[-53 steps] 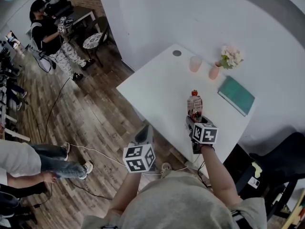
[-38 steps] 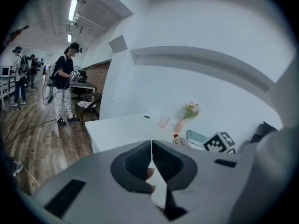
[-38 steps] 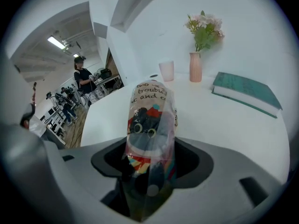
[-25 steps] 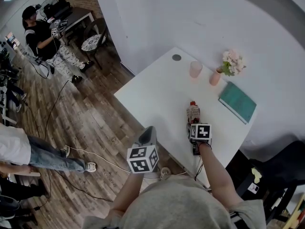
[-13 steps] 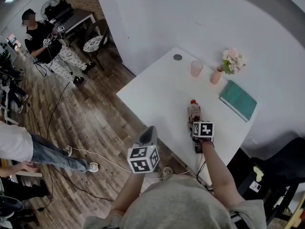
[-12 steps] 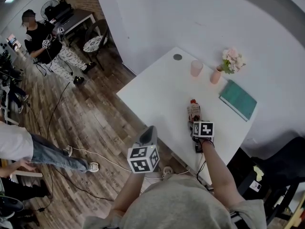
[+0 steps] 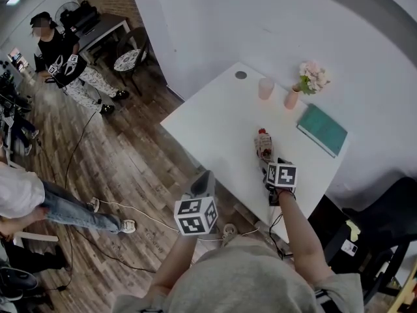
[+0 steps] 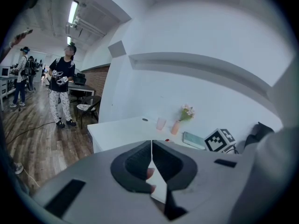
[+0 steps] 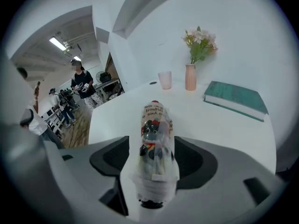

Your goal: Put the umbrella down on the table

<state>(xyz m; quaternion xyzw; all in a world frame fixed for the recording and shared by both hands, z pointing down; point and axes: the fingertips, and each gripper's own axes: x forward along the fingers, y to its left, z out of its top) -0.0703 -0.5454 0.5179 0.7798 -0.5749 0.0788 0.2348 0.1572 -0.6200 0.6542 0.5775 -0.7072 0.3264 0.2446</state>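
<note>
The folded umbrella [image 7: 263, 145], in a clear printed sleeve with a red tip, lies flat on the white table [image 7: 215, 119], pointing away from me. My right gripper [image 7: 267, 163] hovers just above its near end. In the right gripper view the umbrella [image 9: 157, 139] lies between the two pads with a gap on each side, so the right gripper [image 9: 154, 148] is open and not pressing on it. My left gripper [image 7: 204, 180] hangs off the table's near-left edge, above the floor. In the left gripper view the left gripper [image 8: 151, 146] is shut on nothing.
At the table's far side stand a pink cup [image 7: 265, 88], a pink vase with flowers [image 7: 292, 98] and a teal book [image 7: 322, 130]. A small grey disc [image 7: 241, 75] sits at the far corner. A person in black [image 7: 60, 51] stands at the far left, and cables lie on the wood floor.
The umbrella went from held tilted above the table to lying flat on it. My right gripper then let go and rose a little toward me. The left gripper shifted slightly.
</note>
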